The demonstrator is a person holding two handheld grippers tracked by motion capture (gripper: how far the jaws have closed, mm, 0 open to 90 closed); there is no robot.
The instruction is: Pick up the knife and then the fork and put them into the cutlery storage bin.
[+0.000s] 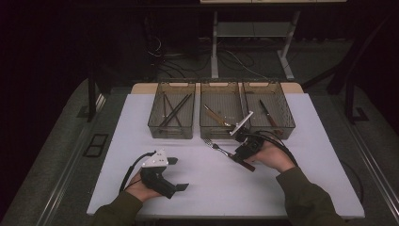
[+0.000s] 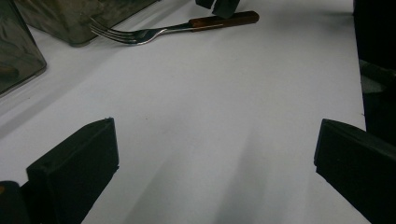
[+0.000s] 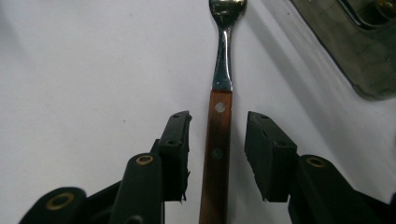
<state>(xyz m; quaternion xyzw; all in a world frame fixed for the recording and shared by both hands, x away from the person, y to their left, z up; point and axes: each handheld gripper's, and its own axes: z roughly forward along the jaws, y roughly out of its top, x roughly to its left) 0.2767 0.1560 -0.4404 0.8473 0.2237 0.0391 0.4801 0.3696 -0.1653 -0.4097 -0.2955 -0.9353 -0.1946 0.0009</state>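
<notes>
The fork lies flat on the white table just in front of the middle bin; my right gripper straddles its wooden handle, jaws apart, not touching. My left gripper rests wide open nearby.

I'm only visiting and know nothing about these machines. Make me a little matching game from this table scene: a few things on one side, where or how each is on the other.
Things:
1. fork
2. left tongs
3. right tongs
4. chopsticks

Places or states:
A. in the left bin
B. open over bare white table
C. flat on the table, wooden handle between two black jaws
D. open, one jaw either side of a wooden handle

Pairs: 1-C, 2-B, 3-D, 4-A
</notes>
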